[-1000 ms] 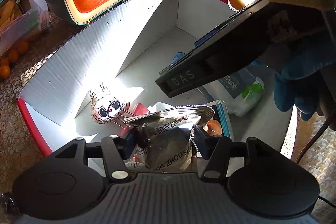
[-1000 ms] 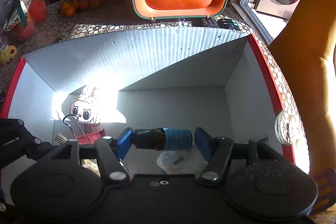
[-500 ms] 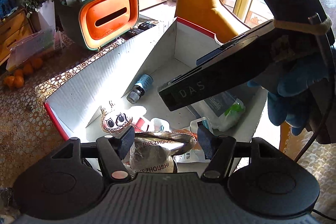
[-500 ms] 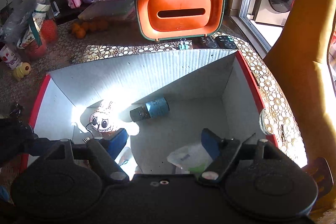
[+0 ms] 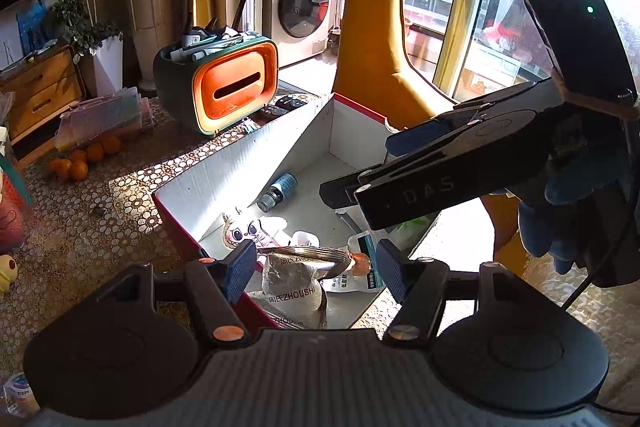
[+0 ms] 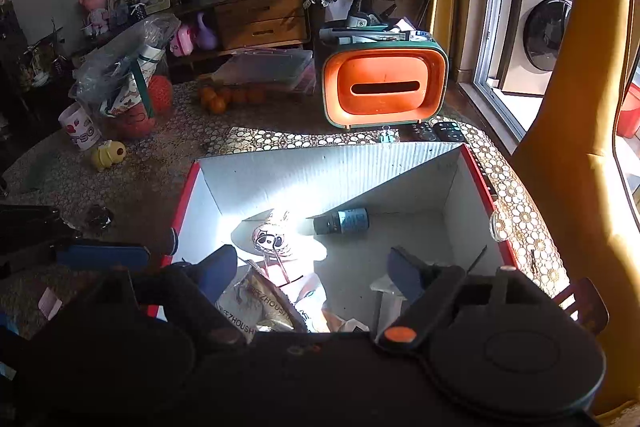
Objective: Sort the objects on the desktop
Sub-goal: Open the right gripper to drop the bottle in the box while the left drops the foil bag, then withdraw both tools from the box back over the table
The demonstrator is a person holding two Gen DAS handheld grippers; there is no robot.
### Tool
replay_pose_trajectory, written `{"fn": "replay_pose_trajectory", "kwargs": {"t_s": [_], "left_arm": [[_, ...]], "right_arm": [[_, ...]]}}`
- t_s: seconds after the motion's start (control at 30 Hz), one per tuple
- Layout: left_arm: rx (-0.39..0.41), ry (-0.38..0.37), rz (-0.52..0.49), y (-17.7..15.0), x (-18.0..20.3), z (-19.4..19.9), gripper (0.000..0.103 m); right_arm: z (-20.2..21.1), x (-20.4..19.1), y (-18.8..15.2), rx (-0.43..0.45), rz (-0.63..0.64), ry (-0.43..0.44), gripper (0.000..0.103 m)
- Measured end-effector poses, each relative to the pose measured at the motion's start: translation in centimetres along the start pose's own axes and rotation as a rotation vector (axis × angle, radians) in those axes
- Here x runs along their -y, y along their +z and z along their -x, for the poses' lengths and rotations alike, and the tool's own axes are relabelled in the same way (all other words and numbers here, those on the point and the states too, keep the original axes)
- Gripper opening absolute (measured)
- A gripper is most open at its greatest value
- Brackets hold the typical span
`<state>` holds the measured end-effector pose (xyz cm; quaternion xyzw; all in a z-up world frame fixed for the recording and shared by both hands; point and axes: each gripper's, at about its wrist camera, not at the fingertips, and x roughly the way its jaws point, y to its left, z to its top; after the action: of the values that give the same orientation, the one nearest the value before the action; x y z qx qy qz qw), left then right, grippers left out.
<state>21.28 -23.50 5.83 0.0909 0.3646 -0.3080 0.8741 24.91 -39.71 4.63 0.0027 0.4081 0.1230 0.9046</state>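
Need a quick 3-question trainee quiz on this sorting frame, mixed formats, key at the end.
1. True or false: the small dark bottle stands upright in the white box.
2. Multiple choice: what lies in front of the orange-faced organizer, between it and the box? A) remote controls B) a mug C) scissors
3. Fill in: the silver snack pouch lies ____ the box, below the left gripper.

Key
1. False. It lies on its side on the box floor.
2. A. The remote controls lie on the patterned table cover.
3. Inside. The left gripper's jaws stand apart from it, and the right gripper is empty too.
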Motion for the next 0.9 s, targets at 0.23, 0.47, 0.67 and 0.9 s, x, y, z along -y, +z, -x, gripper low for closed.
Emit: {"fn": "replay_pose_trajectory", "kwargs": {"t_s": [0.23,0.47,0.67,0.9], "left_arm": [[0.036,0.032,0.026,-1.6,-2.2,4.2,0.065],[0.084,0.084,0.065,-3.9,-5.2,7.8,0.065],[0.112,0.156,0.106,-6.3,-8.3,10.8,0.065],[0.125,0.218,0.158,-9.3,-11.8,13.5,0.074]], "right_arm": [[3.1,-2.8,-0.7,0.047,0.012,0.029,0.084],[5.2,-5.9,-2.3,0.101,-0.016,0.049,0.085],[6.8,-10.1,-4.0,0.171,0.001,0.052,0.09],[6.6,-15.4,-6.3,0.197,0.016,0.087,0.092]]}}
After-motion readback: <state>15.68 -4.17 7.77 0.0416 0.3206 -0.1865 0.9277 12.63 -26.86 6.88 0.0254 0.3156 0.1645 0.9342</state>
